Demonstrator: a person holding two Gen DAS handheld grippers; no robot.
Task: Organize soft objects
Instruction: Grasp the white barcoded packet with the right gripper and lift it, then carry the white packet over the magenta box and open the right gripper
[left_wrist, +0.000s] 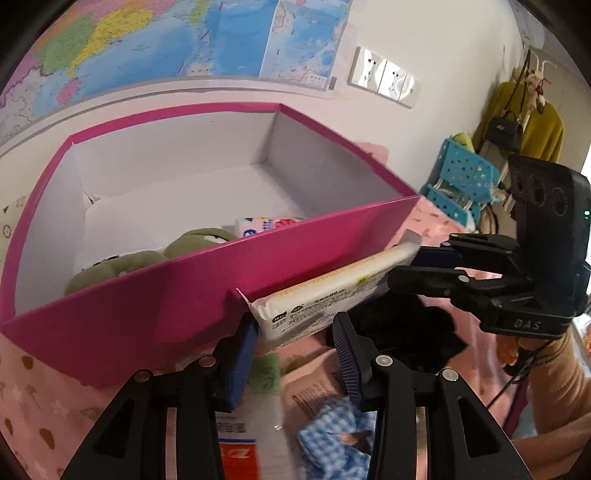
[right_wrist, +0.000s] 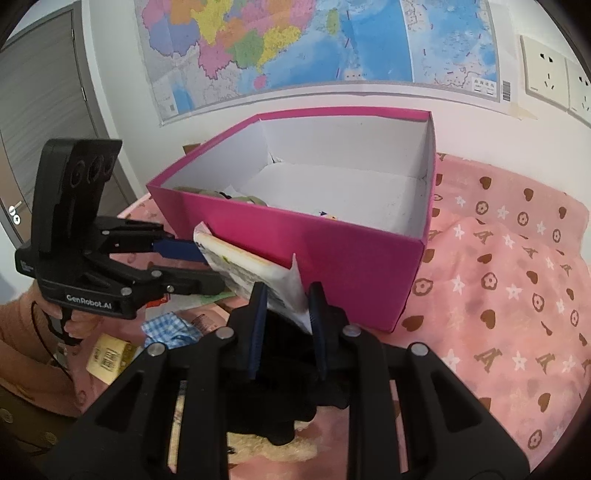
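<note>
- Up close, left wrist view: left gripper (left_wrist: 295, 338) and right gripper (left_wrist: 413, 267) each pinch an end of the tissue pack (left_wrist: 332, 291), narrowly open, just outside the pink box (left_wrist: 207, 280) wall; box floor mostly bare beyond a green plush (left_wrist: 147, 258).
- Right wrist view: pack (right_wrist: 255, 277) touches the box's (right_wrist: 332, 251) near wall; pink patterned blanket (right_wrist: 498, 288) lies open rightward, wall map (right_wrist: 314, 48) behind.

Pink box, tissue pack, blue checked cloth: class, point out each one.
pink box (right_wrist: 332, 258), right wrist view, front outer wall.
tissue pack (left_wrist: 332, 291), left wrist view, printed side.
blue checked cloth (left_wrist: 328, 435), left wrist view, crumpled middle.
</note>
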